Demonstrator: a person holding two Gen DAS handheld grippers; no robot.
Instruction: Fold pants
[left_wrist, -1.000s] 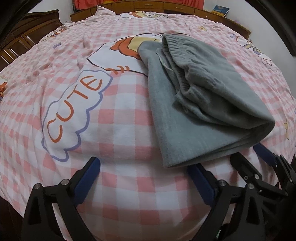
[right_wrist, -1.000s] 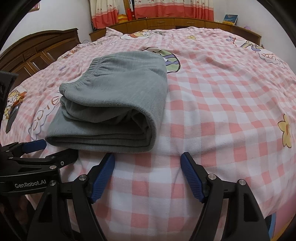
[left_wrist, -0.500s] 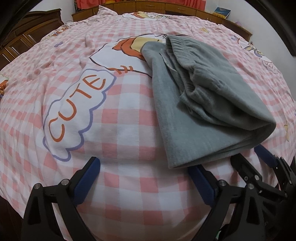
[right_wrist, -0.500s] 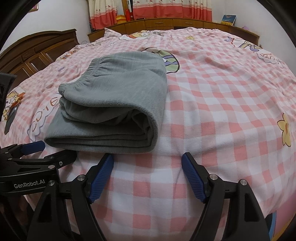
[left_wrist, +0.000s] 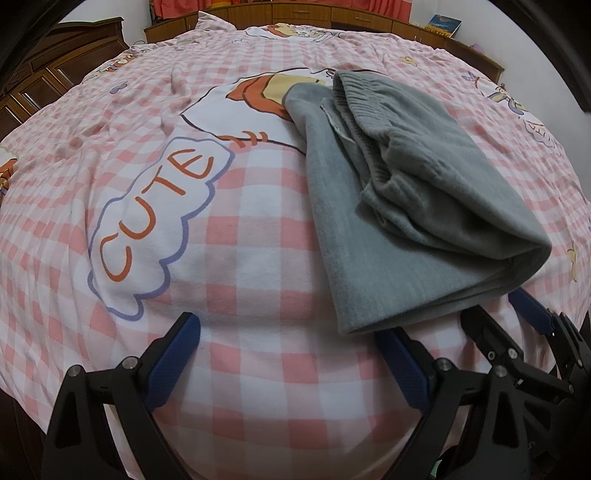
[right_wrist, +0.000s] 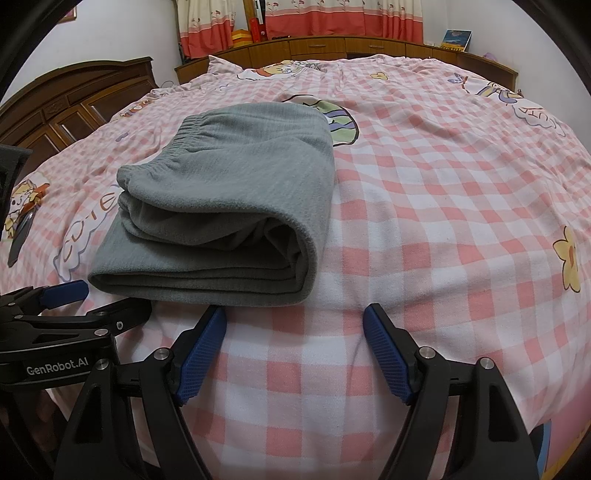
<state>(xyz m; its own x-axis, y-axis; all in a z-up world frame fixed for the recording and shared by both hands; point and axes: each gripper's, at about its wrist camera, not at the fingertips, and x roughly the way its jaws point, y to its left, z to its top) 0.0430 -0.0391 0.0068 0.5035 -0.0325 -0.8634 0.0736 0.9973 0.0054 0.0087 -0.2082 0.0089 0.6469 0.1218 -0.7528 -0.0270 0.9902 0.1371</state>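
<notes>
Both grippers, left gripper (left_wrist: 286, 360) and right gripper (right_wrist: 293, 345), hover with jaws spread wide, gripping nothing. Just ahead of them the grey pants (right_wrist: 225, 218) lie in a folded stack on the checked bedsheet (right_wrist: 443, 206). Risk: the top layer sits loosely rolled; a nudge from either gripper could spring it open. Legible text: "GenRobot.AI" on the left gripper, "CUTE" (left_wrist: 155, 214) on the sheet.
</notes>
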